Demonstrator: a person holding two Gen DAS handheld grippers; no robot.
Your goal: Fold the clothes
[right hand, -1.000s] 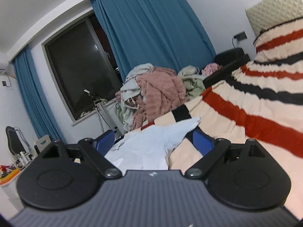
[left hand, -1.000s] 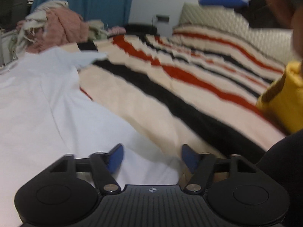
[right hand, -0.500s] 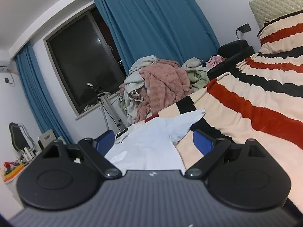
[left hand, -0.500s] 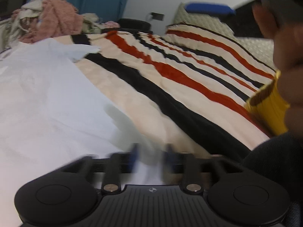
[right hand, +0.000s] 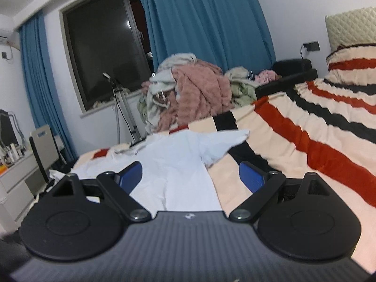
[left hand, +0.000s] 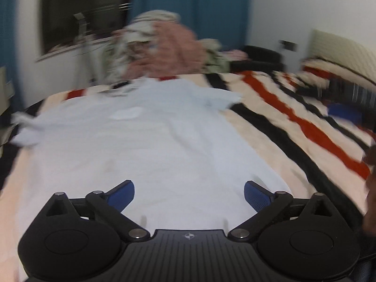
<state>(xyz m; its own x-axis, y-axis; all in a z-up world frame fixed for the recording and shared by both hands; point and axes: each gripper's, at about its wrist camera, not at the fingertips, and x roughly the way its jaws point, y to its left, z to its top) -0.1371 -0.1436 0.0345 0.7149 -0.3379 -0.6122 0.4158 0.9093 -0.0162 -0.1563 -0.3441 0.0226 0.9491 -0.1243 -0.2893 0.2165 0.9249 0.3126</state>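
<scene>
A pale blue T-shirt (left hand: 145, 141) lies spread flat on the striped bed, sleeves out to both sides. It also shows in the right wrist view (right hand: 178, 162). My left gripper (left hand: 189, 196) is open and empty, just above the shirt's near hem. My right gripper (right hand: 191, 176) is open and empty, held above the shirt's right edge, apart from the cloth. In the left wrist view the right gripper (left hand: 345, 108) appears blurred at the far right over the blanket.
A cream blanket with red and black stripes (right hand: 317, 145) covers the bed. A heap of pink and pale clothes (right hand: 192, 94) sits at the far end before blue curtains (right hand: 206, 23) and a window. A white dresser (right hand: 16, 176) stands at left.
My left gripper closed briefly, then opened wide, and swung left from the shirt's right edge to face its middle. My right gripper turned slightly, staying open.
</scene>
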